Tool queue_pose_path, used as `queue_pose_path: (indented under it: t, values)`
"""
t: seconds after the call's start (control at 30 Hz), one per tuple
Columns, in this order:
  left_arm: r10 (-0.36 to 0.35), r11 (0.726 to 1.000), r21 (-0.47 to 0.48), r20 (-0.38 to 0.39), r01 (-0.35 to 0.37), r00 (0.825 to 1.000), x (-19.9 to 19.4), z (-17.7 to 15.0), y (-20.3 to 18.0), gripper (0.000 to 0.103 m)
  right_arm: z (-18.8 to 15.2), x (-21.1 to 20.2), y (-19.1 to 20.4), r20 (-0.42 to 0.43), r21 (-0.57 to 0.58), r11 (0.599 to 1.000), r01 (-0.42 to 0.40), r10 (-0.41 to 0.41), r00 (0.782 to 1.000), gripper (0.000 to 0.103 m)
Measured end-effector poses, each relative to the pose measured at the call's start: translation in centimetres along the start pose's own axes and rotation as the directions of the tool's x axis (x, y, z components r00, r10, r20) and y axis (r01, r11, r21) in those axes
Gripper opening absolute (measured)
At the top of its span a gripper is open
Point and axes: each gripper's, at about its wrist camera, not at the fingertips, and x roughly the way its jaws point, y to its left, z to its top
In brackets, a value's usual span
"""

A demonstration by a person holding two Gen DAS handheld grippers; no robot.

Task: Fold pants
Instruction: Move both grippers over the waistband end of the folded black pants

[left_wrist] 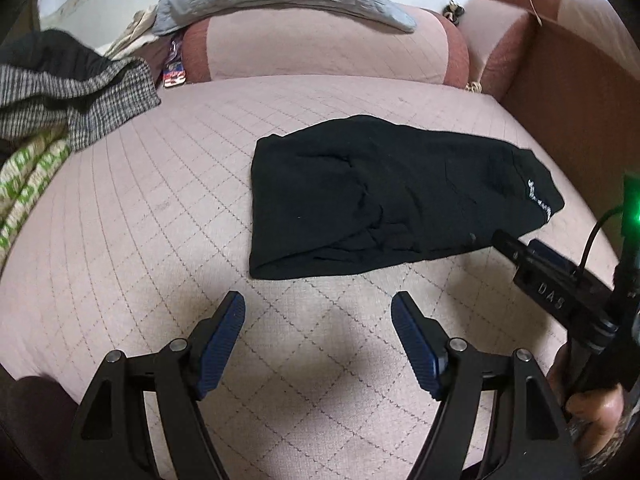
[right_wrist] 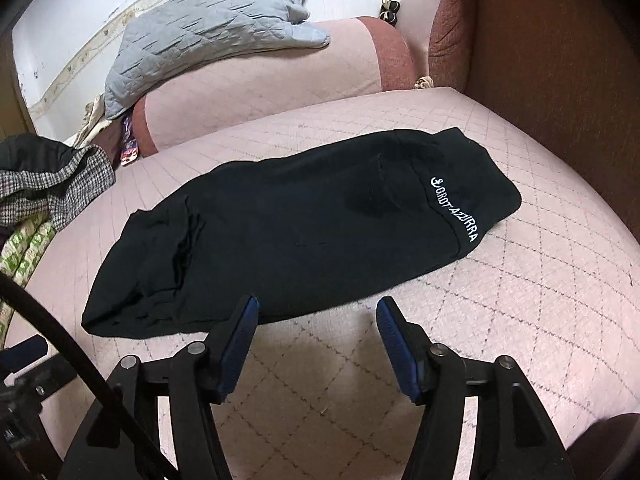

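Black pants (left_wrist: 384,196) lie folded in a long bundle on the pink quilted cover (left_wrist: 160,208), white lettering on the waistband at the right end. My left gripper (left_wrist: 318,308) hangs open over bare cover just in front of the bundle's left end, nothing between its blue pads (left_wrist: 232,316). The right gripper's body and a hand show at that view's right edge, beside the pants' near right edge. In the right wrist view the pants (right_wrist: 304,232) stretch across the middle. My right gripper (right_wrist: 316,310) is open at their near edge, its left fingertip over the cloth, pads empty.
A grey quilted pillow (right_wrist: 200,28) rests on the pink bolster (right_wrist: 260,80) at the back. Checked and dark clothes (left_wrist: 68,92) and a green-patterned cloth (left_wrist: 28,188) are piled at the left. A brown sofa arm (right_wrist: 560,60) walls the right side.
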Motion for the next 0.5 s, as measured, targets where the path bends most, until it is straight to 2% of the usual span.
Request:
queue_pose_path:
  t: [0.17,0.5]
  values:
    - [0.04,0.998,0.042,-0.008,-0.04,0.999,0.4,0.3,-0.9,0.075,0.2,0.2,-1.1,-0.005,0.042,0.999,0.007,-0.006,1.0,0.067]
    - [0.013,0.993,0.122,-0.057,-0.006,0.998,2.5,2.2,-3.0,0.075,1.0,-0.2,-2.9,0.013,0.099,0.994,0.038,-0.039,0.999,0.067]
